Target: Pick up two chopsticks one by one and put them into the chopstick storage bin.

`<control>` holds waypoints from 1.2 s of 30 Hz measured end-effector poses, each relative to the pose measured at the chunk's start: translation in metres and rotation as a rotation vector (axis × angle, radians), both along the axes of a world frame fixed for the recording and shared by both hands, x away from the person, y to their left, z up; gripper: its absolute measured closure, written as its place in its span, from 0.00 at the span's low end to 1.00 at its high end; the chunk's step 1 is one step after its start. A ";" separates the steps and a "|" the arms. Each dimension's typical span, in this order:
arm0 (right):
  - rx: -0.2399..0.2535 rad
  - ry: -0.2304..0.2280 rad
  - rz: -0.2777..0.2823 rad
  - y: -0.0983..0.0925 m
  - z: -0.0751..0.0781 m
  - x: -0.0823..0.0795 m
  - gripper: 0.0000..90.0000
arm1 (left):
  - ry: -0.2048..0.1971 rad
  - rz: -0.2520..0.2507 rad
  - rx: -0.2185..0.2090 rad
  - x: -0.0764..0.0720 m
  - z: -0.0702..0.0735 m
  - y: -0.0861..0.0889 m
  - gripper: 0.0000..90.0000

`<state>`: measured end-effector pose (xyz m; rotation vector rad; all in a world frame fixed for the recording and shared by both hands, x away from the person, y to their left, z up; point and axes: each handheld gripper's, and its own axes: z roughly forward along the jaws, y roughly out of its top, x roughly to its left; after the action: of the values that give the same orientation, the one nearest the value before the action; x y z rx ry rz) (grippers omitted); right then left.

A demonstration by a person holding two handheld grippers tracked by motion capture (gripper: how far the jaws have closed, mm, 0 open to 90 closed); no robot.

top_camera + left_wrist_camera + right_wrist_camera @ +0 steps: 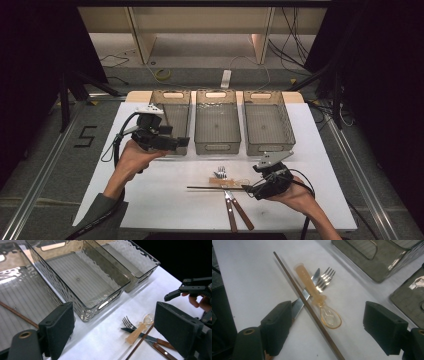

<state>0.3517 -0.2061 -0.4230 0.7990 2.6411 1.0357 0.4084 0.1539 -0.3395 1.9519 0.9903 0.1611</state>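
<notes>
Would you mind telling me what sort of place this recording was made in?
Probably a lab or studio set up for recording: a white-covered table flanked by dark curtains, cables trailing across the floor, and three clear bins lined up beside cutlery.

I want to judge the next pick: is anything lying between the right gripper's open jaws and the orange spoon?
Yes. A thin dark chopstick lies slantwise across the pile, between the right gripper and the orange spoon, touching or crossing its neck. A knife and fork lie under the spoon handle.
</notes>
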 end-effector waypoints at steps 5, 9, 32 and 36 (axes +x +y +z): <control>-0.026 0.007 0.008 0.000 0.000 0.004 0.27 | 0.000 -0.021 0.021 -0.008 -0.014 -0.003 0.17; -0.056 0.015 0.012 0.000 0.000 0.007 0.27 | 0.005 -0.046 0.055 -0.017 -0.025 -0.007 0.17; -0.308 0.146 0.097 0.010 -0.014 0.019 0.43 | -0.016 -0.122 0.133 -0.055 -0.070 -0.020 0.17; -0.334 0.182 0.084 0.008 -0.021 0.021 0.49 | -0.015 -0.142 0.140 -0.058 -0.076 -0.021 0.17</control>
<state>0.3722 -0.1977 -0.4438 0.7428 2.9115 0.5335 0.3501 0.1331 -0.4154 2.1379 0.8463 0.1675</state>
